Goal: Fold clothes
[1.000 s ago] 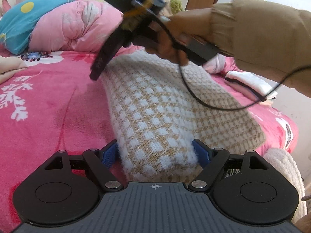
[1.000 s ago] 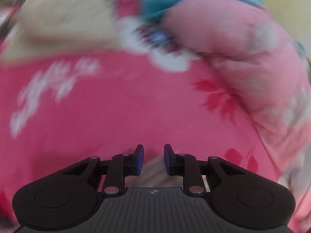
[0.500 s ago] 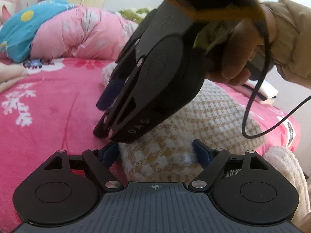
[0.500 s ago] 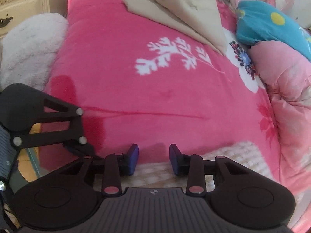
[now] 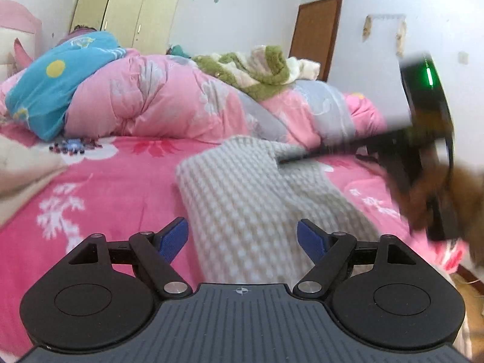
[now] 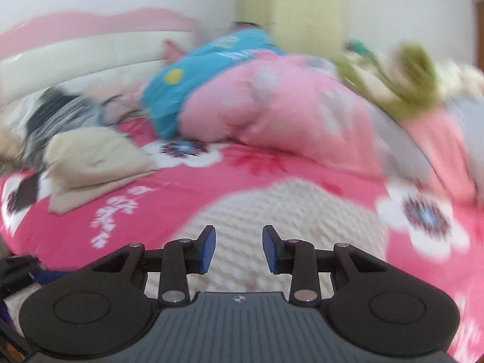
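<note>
Cream-and-tan checked sweater (image 5: 260, 199) on pink floral bedspread (image 5: 121, 175).

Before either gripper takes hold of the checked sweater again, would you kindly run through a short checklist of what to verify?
1. Left gripper open: ok, its blue pads stand wide apart with nothing between them.
2. Right gripper open: ok, there is a clear gap between the pads.
3. Checked sweater lying on the pink bedsheet: ok, it looks folded into a long bundle.
4. Fold edges neat and aligned: cannot tell, both views are motion-blurred.
5. Right gripper clear of the sweater: cannot tell; in the left wrist view its fingers blur over the far end.
6. Beige folded garment out of the way: ok, it lies apart.
</note>
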Demonstrator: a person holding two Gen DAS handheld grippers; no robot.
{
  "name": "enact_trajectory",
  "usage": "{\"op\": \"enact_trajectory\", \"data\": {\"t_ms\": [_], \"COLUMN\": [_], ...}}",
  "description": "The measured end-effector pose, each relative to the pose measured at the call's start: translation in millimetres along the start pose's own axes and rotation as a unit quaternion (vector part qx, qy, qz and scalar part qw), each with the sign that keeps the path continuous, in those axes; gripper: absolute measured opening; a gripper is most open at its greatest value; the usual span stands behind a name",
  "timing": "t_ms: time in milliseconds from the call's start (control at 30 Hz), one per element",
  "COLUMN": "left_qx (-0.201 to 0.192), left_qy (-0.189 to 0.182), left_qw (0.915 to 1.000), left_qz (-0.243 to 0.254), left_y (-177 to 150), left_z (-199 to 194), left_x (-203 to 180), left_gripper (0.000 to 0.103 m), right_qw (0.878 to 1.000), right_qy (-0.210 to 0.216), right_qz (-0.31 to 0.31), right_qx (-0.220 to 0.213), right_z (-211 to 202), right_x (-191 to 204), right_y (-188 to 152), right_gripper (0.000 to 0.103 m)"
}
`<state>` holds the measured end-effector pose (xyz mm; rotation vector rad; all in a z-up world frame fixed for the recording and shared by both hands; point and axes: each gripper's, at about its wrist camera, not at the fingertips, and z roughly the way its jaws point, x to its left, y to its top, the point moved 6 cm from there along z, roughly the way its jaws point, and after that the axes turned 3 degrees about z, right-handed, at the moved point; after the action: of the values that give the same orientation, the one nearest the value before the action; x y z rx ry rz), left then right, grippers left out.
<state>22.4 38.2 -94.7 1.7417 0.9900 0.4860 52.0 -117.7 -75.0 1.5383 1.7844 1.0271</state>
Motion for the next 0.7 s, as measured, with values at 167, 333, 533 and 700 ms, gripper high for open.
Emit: {"op": "enact_trajectory", "data": {"t_ms": [167, 333, 533, 700], "left_qx": [0.015, 0.054, 0.128, 0.148], "left_qy": [0.023, 0.045, 0.075, 0.089], "left_qw": [0.999, 0.9971, 0.9882, 0.9831], "left_qz": [0.034, 0.028, 0.038, 0.059], "left_y": [36, 51, 38, 40], "left_z": [34, 81, 113, 116], "left_x": [-11, -9, -13, -20], "left_gripper": [0.072, 0.063, 0.06, 0.069], "right_qw": [0.999, 0.997, 0.995, 0.994], "right_qy": [-0.023, -0.026, -0.048, -0.038], "right_qz": [0.031, 0.076, 0.091, 0.097], "right_qx": [0.026, -0.012, -0.013, -0.02], "right_z": [23, 3, 27, 43], "right_x": [-17, -35, -65, -84], "right_y": [-49, -22, -19, -3], "right_gripper": [0.036, 0.031, 0.031, 0.031]}}
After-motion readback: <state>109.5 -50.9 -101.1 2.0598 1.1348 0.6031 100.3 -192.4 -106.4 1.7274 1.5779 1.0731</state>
